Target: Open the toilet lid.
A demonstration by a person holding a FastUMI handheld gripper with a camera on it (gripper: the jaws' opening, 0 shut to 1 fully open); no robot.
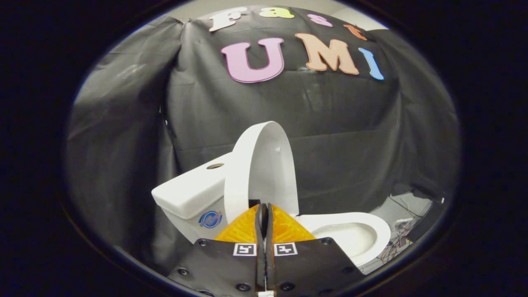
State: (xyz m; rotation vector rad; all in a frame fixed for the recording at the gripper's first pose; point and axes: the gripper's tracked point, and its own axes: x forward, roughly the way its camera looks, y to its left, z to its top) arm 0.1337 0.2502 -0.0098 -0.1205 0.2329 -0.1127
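Note:
A white toilet stands ahead of me. Its lid [264,165] is raised upright, leaning back toward the tank [192,187], and its pale underside faces the bowl. The open bowl and seat rim [350,235] lie to the right of my fingers. My gripper [264,210] is shut, its two fingers pressed together with nothing between them, their tips just in front of the lid's lower edge. The lid's hinge is hidden behind the fingers.
Black cloth walls close in the booth behind and to the left of the toilet. On the grey floor [408,210] beyond the bowl at the right lie loose wires [396,243] and a dark box.

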